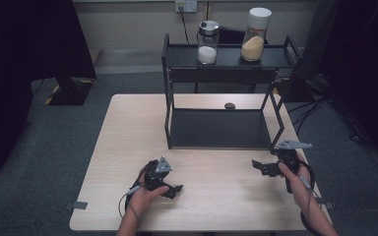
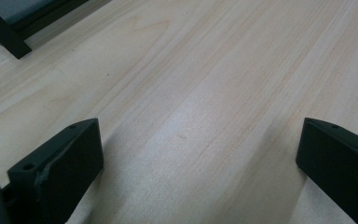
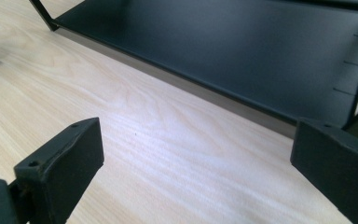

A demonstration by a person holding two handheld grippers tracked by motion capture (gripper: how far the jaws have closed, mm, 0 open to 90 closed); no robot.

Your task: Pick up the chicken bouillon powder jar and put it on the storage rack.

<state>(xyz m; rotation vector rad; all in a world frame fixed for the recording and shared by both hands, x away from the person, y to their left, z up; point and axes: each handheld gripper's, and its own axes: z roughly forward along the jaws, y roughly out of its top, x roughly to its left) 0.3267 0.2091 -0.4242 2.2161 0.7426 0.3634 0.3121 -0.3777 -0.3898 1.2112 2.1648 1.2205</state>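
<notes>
My left gripper rests low over the near left part of the light wooden table, held by a hand. In the left gripper view its jaws stand wide apart, so the left gripper is open over bare wood. My right gripper is at the near right, pointing left, just in front of the black two-tier rack. The right gripper is open too, with the rack's lower shelf close ahead. A jar of white grains and a jar of yellowish grains stand on the top shelf.
A small dark object lies on the table behind the rack. A corner of the rack shows at the top left of the left gripper view. Dark stands and cables flank the table on the grey floor.
</notes>
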